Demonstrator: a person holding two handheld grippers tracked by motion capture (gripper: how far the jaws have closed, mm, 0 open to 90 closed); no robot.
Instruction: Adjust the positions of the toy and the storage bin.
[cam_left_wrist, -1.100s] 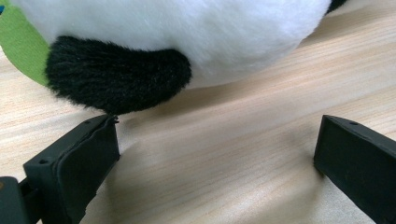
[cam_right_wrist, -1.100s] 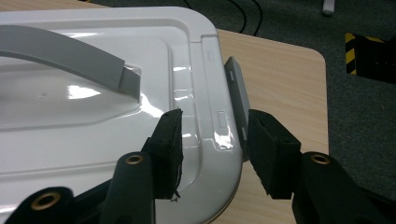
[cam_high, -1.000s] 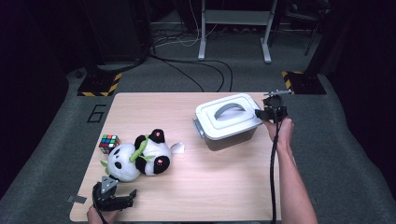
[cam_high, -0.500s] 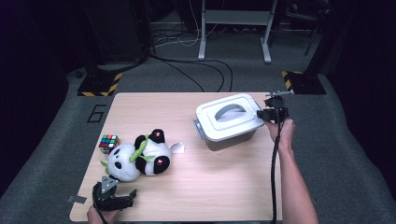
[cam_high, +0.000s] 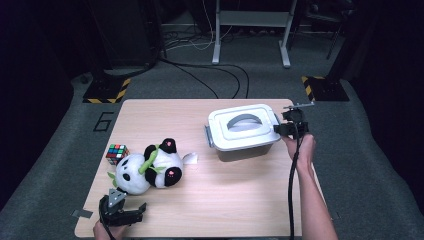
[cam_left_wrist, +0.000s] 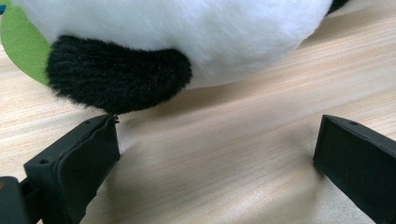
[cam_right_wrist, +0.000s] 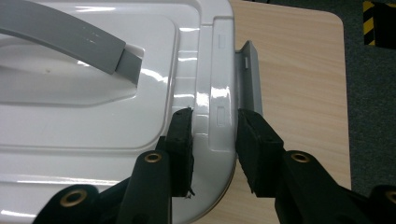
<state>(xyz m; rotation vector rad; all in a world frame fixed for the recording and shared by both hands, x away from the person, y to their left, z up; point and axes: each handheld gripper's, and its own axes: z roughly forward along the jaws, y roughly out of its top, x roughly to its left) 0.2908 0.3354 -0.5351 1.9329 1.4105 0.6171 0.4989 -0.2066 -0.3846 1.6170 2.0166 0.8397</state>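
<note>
A white lidded box (cam_high: 242, 132) with a grey handle (cam_high: 242, 120) stands on the right half of the wooden table (cam_high: 165, 115). My right gripper (cam_high: 281, 128) is at the box's right end. In the right gripper view its jaws pinch the raised rim of the lid (cam_right_wrist: 93, 93), with my right gripper (cam_right_wrist: 215, 122) just beside the grey side latch (cam_right_wrist: 247, 74). A plush panda (cam_high: 150, 167) lies at the front left. My left gripper (cam_high: 122, 212) rests low on the table just in front of it, open. The panda's black limb (cam_left_wrist: 116, 77) is close beyond my left gripper (cam_left_wrist: 219, 126).
A colour cube (cam_high: 116, 152) sits left of the panda near the table's left edge. Bare wood lies between panda and box. Beyond the table are cables, a metal stand (cam_high: 250, 20) and striped floor plates (cam_high: 102, 92).
The right gripper has shifted a little nearer along the box's right end. The left gripper and the panda have stayed where they were.
</note>
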